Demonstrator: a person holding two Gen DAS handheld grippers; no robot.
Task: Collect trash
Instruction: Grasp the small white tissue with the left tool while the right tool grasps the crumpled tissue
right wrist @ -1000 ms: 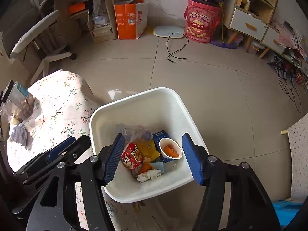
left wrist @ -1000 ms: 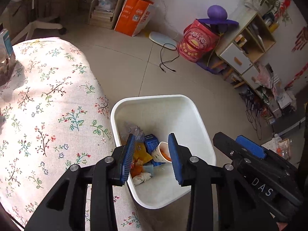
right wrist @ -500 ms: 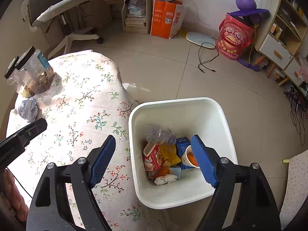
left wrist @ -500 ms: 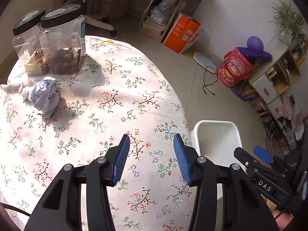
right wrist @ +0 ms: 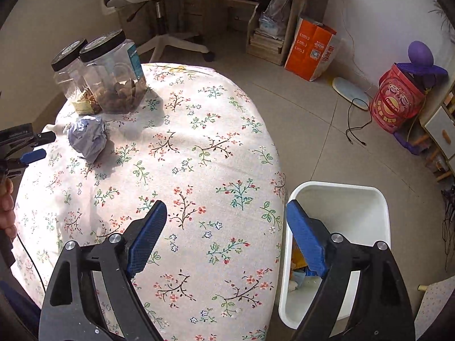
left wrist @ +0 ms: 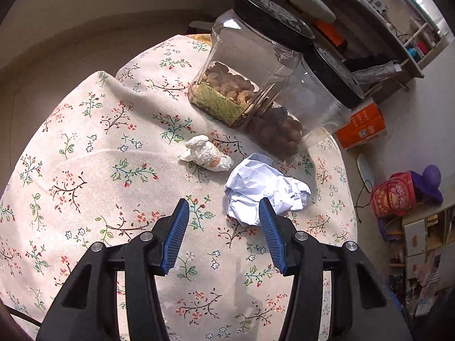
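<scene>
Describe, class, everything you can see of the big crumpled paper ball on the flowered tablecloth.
The crumpled paper ball is white, bluish in shade, loosely scrunched with sharp creases and open folds. It lies on the flowered tablecloth in front of two clear black-lidded jars, close to them. A smaller wad of tissue lies beside it, apart. Nothing grips it: the left gripper hovers near, one blue pad overlapping its edge in view.

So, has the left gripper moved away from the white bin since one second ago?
Yes. The left gripper was over the bin; now it is over the floral table, near the crumpled paper, and the bin is out of its view.
</scene>
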